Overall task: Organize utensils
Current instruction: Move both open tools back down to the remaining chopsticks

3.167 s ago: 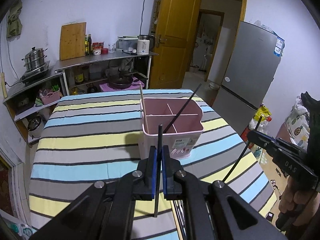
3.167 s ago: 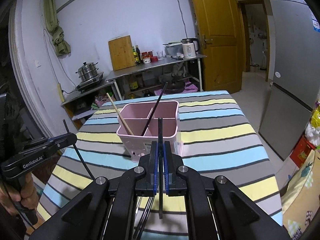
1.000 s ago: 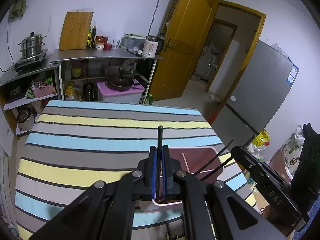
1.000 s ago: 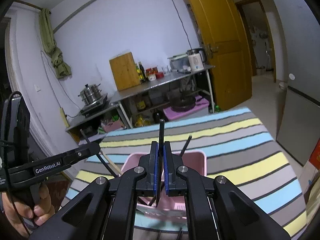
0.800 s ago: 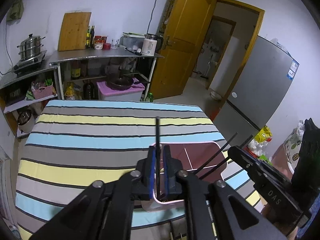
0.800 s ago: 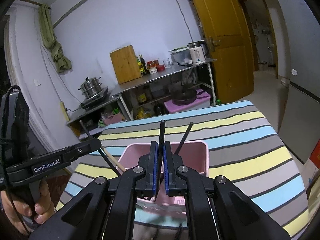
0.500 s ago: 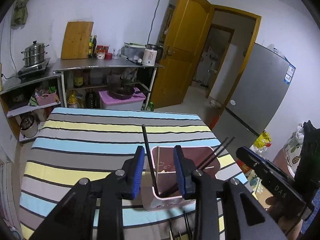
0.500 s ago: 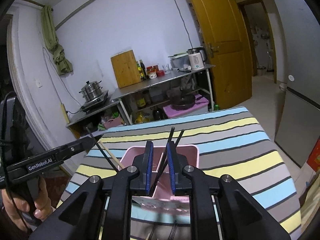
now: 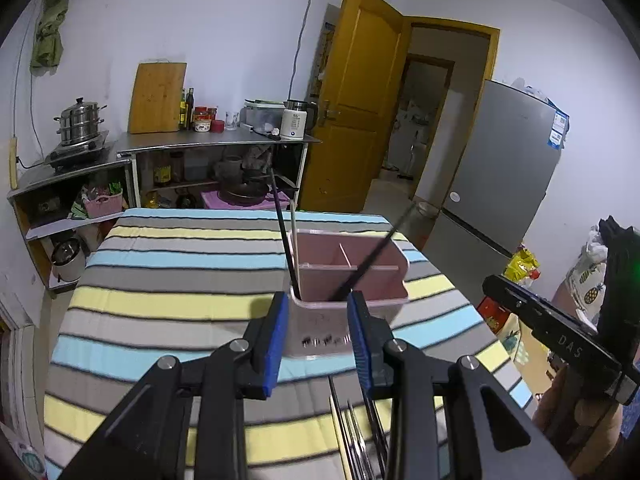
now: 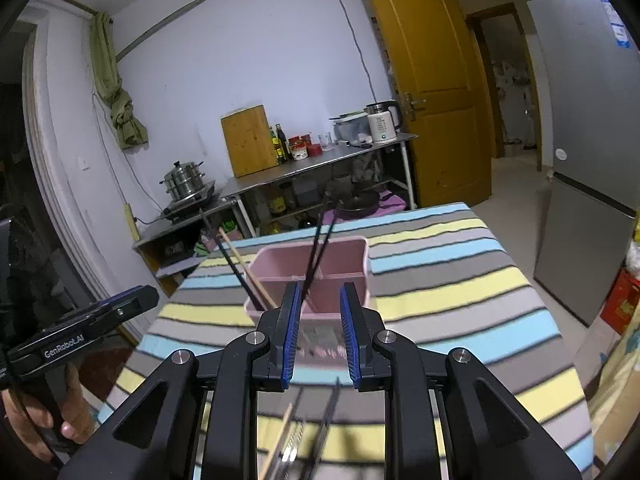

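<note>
1. Now both grippers are free: the left gripper (image 9: 318, 334) has jaws parted with nothing between them, and the right gripper (image 10: 320, 334) has jaws that have just been opening, also bare.
2. Standing on the striped worktop (image 9: 168, 276), the pink caddy (image 9: 348, 276) holds black chopsticks (image 9: 370, 258) leaning toward 1 o'clock and, in its left cell, a black chopstick (image 9: 282, 232) beside a pale wooden one (image 10: 248, 270), both leaning toward 11 o'clock.
3. Loose utensils (image 9: 358, 436) lie on the worktop at 6 o'clock of the caddy, just under the grippers, so they are likely the next pick.
4. To do that well, I judge each gripper should tip down, straddle one stick near its middle, and close only once it sits squarely between the pads; a grip near an end would let it swing.
5. Sorting like with like seems wise: black with black, wood with wood.
6. Much of the loose pile is hidden behind the gripper frames and blurred in the right wrist view, so its count and kinds cannot be told; some pieces look metallic.
7. Dividers inside the caddy are only partly visible, and the far cells' contents stay unclear.
</note>
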